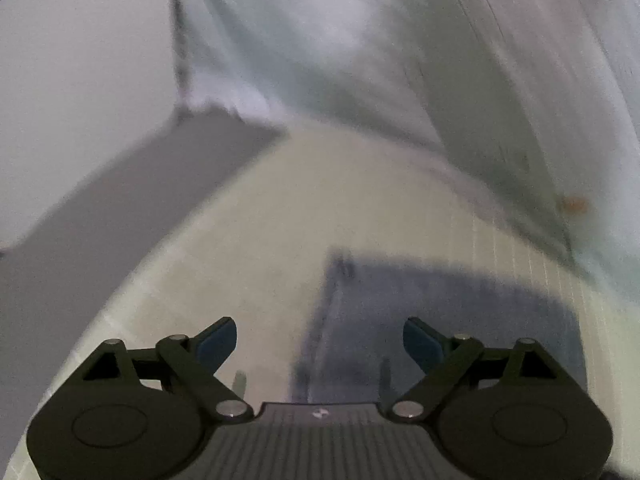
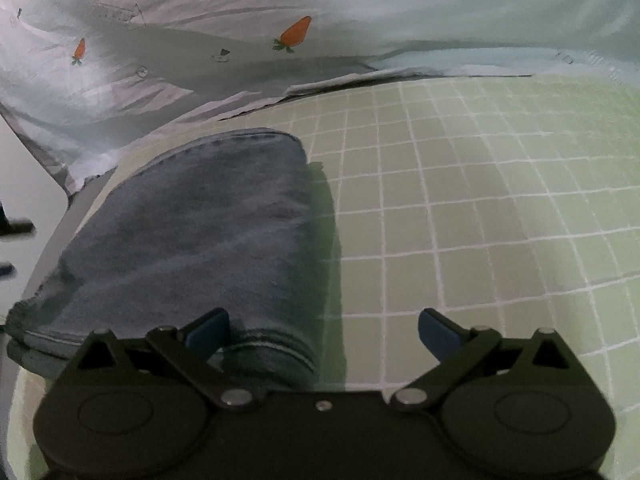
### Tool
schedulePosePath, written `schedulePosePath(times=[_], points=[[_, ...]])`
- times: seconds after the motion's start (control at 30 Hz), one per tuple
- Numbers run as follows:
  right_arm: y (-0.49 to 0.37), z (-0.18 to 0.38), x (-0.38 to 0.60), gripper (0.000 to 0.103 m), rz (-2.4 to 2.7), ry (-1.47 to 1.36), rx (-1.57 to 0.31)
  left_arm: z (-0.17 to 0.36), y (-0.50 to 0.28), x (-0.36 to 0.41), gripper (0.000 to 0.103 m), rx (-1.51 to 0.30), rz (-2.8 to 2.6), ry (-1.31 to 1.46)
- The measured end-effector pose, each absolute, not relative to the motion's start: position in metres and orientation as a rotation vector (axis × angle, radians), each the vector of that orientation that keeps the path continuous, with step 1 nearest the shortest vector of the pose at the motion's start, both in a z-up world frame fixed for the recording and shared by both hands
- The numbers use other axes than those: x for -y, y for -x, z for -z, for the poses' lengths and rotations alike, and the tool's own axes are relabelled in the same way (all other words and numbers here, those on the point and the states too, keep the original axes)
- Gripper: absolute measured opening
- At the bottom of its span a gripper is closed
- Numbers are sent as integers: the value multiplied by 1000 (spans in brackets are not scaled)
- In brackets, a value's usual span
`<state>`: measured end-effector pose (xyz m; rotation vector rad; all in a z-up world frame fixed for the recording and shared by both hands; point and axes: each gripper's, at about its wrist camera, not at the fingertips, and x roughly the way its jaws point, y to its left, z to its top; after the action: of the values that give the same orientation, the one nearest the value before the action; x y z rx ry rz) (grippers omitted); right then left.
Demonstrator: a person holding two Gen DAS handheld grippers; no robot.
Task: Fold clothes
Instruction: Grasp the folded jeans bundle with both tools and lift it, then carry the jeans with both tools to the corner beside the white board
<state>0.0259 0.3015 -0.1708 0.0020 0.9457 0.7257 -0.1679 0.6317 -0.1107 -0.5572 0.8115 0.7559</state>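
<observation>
The right claw (image 2: 324, 330), black with blue pads, stands wide open and holds nothing. Its left pad sits just above the near hem of a folded blue denim garment (image 2: 192, 236), apparently jeans; its right pad is over the bare pale-green checked sheet (image 2: 480, 208). The left claw (image 1: 320, 340) is likewise spread wide and empty. Its view is smeared by motion, with the same dark blue denim (image 1: 440, 312) just ahead and slightly to the right of it.

The denim lies as a compact, thick bundle on the checked sheet, near its left edge, its rounded fold pointing away from the right claw. Beyond it lies a loose, rumpled pale-blue cloth printed with orange carrots (image 2: 296, 32), its edge lying on the sheet.

With both claws released, the denim looks folded, so the step in hand is likely tidying it or reaching for the next piece. To do it well, take the bundle by the thick hem at both near corners, close the pads fully over all layers, and lift evenly so the fold does not slide open. If the carrot cloth comes next, pinch a clear edge, not a wrinkle.

No brand, label or legible writing shows. The only marks are the carrots and a few small line drawings on the cloth, too small to read.
</observation>
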Motion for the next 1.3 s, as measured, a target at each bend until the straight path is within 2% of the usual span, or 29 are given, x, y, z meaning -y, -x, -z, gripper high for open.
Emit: schedulePosePath(times=[0.17,0.43,0.47,0.5,0.53,0.57,0.6,0.63,0.67,0.73,0.8,0.97,1.3], points=[[-37,172,-322,102,-801,-7,-970,141,177,-625,91,-920,-725,611],[-61,188,-369,103,-851,-24,-1037,167,182,-641,93,-877,-527,786],[-62,189,-373,103,-847,-36,-1039,168,181,-639,92,-871,-511,774],[-63,188,-376,103,-845,-48,-1040,168,179,-637,80,-865,-492,757],[-64,188,-379,100,-842,-59,-1041,168,178,-636,73,-856,-481,748],[-65,187,-383,90,-839,-71,-1042,167,176,-634,61,-845,-478,742],[-66,185,-386,73,-834,-99,-1056,166,175,-632,47,-830,-475,732],[-66,183,-389,62,-828,-131,-1073,163,175,-631,40,-815,-470,719],[-64,181,-394,38,-841,-152,-1083,160,175,-631,27,-804,-466,710],[-55,170,-409,31,-858,-108,-1029,151,177,-638,22,-783,-470,708],[-54,160,-424,18,-880,-128,-998,141,180,-655,19,-739,-479,697],[-55,138,-474,15,-963,-243,-914,108,183,-724,18,-616,-517,621],[-56,124,-658,15,-1179,-265,-788,77,183,-880,17,-480,-680,440]])
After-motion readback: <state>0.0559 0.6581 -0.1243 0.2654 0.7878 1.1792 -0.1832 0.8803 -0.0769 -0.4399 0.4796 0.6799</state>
